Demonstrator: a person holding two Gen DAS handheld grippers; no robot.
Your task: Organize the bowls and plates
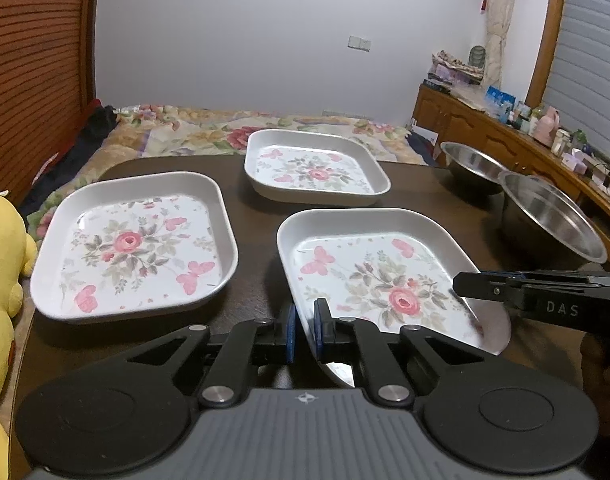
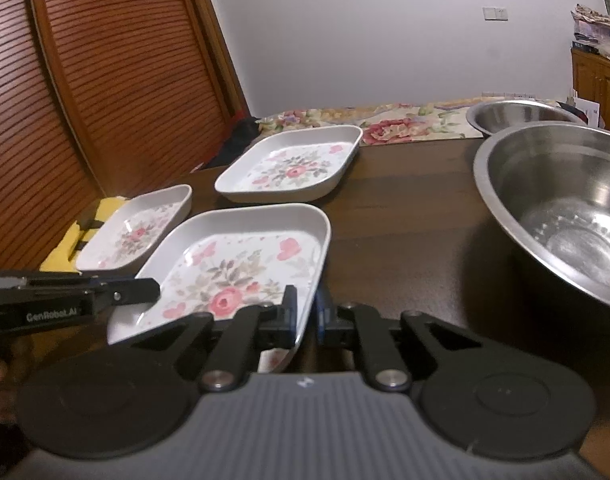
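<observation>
Gripping opposite rims of one plate, both grippers pinch it; three plates and two bowls occupy the table.

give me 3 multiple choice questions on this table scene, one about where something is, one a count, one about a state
1. Where do the steel bowls stand relative to the floral plates?
A. To the right of them
B. To the left of them
C. Stacked on top of them

2. How many floral plates are in view?
A. Two
B. Three
C. Five

3. What is the state of the nearest plate?
A. Lying untouched on the table
B. Upside down
C. Gripped at its near rim from both sides by the two grippers

Answers:
1. A, both bowls sit on the right side of the table.
2. B, one near plate, one left plate and one far plate.
3. C, the left gripper and the right gripper each pinch its rim.
</observation>
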